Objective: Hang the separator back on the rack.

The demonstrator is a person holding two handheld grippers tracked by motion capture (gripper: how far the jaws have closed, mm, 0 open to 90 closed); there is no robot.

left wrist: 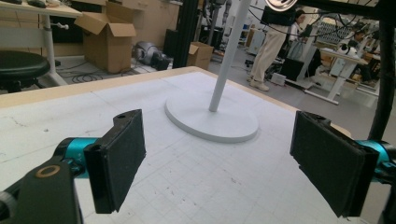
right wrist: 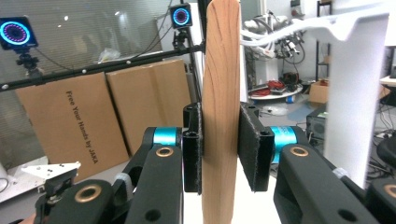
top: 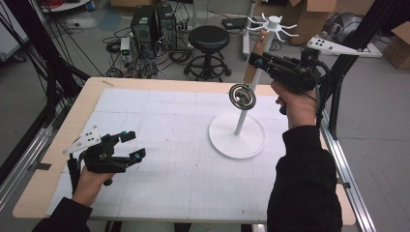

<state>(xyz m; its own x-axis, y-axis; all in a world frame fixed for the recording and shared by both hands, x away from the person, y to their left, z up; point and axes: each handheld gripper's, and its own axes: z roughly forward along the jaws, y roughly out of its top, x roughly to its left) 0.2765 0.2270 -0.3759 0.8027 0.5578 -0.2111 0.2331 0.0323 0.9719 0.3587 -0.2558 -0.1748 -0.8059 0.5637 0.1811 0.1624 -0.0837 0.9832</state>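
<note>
Wooden strainer handle (right wrist: 220,107) clamped in right hand-held gripper (top: 256,60); left hand-held gripper (top: 131,146) wide, empty.

Table mat (top: 159,145): bare across the whole left and centre; free passage there at table height. Left gripper (top: 116,152) sits low at 8 o'clock, jaws spread, nothing between them, open mat ahead of it.

Obstacle at 2 o'clock: white stand, round base (top: 237,135) on the mat, thin pole (top: 240,121) rising, hook arms (top: 270,24) fanned at the top.

Right gripper (top: 256,60) is raised just beside the pole, clamped on a wooden handle (top: 255,58); the metal strainer head (top: 242,96) hangs below it, close against the pole. Tight room there.

Beyond 12 o'clock, off the table: black stool (top: 209,38).
</note>
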